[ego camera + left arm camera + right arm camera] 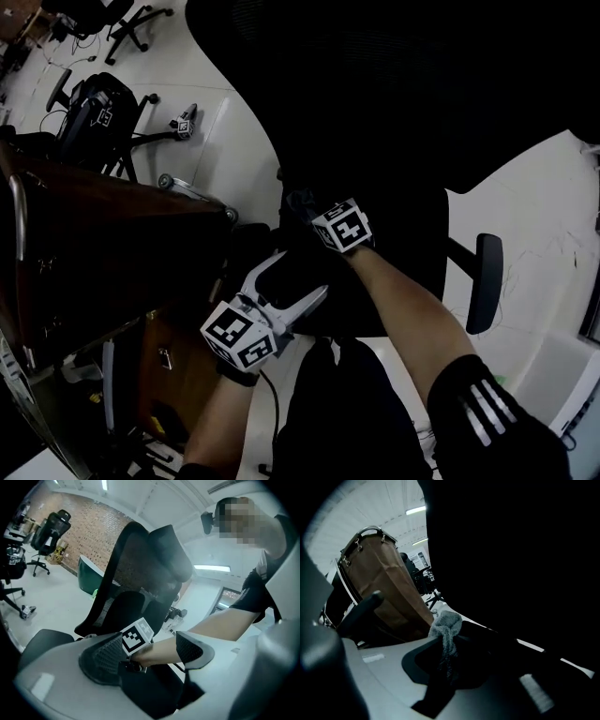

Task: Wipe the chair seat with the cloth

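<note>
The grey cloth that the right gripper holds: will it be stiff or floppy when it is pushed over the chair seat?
Probably floppy: the cloth bunches in soft folds where the jaws of the right gripper pinch it. It looks fuzzy, so it likely drags on the chair seat rather than slides. It is likely light, too.

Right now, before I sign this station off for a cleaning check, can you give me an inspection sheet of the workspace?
Surface: black chair seat; too dark to judge dirt.
Job's things: grey cloth, pinched above the seat; contact with it cannot be told.
Clutter: nothing seen on the seat.
Grippers: left gripper open and empty; right gripper shut on the cloth.
Cables: thin black cable below the left gripper.
Surroundings: wooden cabinet beside the chair, other office chairs, white floor.
</note>
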Demonstrator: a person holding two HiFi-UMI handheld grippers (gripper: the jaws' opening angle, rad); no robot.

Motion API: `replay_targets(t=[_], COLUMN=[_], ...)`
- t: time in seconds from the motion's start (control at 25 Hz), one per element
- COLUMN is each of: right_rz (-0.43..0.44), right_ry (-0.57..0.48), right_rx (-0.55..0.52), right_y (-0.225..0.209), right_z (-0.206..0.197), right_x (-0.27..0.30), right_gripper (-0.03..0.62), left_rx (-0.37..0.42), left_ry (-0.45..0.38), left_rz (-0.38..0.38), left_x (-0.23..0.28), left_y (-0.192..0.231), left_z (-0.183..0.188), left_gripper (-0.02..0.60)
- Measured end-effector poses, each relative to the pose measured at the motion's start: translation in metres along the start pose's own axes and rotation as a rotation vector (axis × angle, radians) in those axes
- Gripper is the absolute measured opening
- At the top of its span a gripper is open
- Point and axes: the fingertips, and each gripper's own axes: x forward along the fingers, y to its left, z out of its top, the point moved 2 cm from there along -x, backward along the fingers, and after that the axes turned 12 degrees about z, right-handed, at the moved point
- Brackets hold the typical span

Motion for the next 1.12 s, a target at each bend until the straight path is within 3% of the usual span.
replay_targets(t=[0.12, 0.32, 0.56, 0.96, 1.12], right_rz=[-0.008, -0.008, -0.012, -0.192, -0.293], right_ry=[0.040, 0.107, 0.086, 0.316, 0.371], right_rx=[-0.053, -0.043, -0.115, -0.126, -0.023], right_y=[-0.014, -0.028, -0.035, -0.117, -0.152], right_z=[-0.002, -0.019, -0.019, -0.103, -0.144], right_x=[0.022, 0.047, 0.042, -0.065, -0.133], right_gripper=[0.049, 0.049, 0.049, 0.049, 0.049], left_rx=[-0.011, -0.010, -0.007, 0.023, 0.035], left_ry=[-0.010, -0.002, 0.021, 0.064, 0.082], left_rz=[0.014, 0.016, 0.006, -0.069, -0.107], left_x=[0.006, 0.016, 0.026, 0.045, 0.050], left_y=[0.011, 0.015, 0.011, -0.026, -0.045], left_z=[-0.001, -0.006, -0.011, -0.015, -0.019], left_gripper=[0.387, 0.387, 0.387, 0.387, 0.387])
